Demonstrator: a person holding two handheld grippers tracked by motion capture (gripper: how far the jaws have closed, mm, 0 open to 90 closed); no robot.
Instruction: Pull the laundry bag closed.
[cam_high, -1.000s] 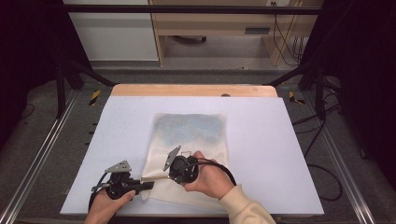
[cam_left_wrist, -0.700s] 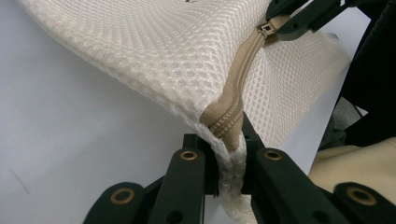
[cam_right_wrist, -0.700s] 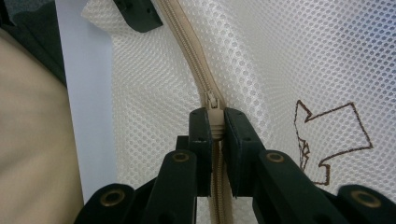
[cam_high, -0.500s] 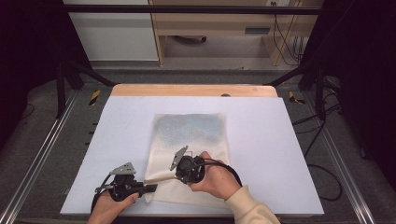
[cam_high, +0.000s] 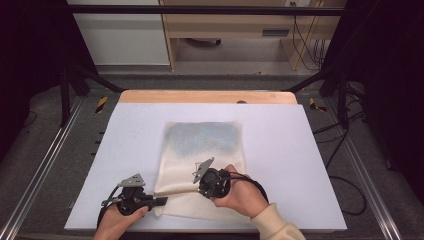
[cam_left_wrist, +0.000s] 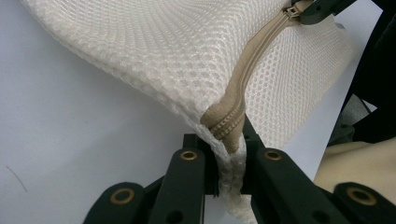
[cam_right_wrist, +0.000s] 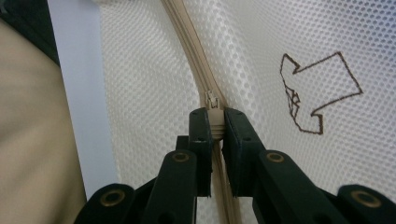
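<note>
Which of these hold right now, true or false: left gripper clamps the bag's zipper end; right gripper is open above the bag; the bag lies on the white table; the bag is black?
1. The left gripper clamps the zipper end of the mesh bag: true.
2. The right gripper is open above the bag: false, it is shut on the zipper pull.
3. The bag lies on the white table: true.
4. The bag is black: false, cream.

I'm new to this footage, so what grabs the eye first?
A cream mesh laundry bag lies mid-table on the white table top. The right gripper is clamped on its beige zipper pull, and the left gripper pinches the zipper's end at the bag's corner.
</note>
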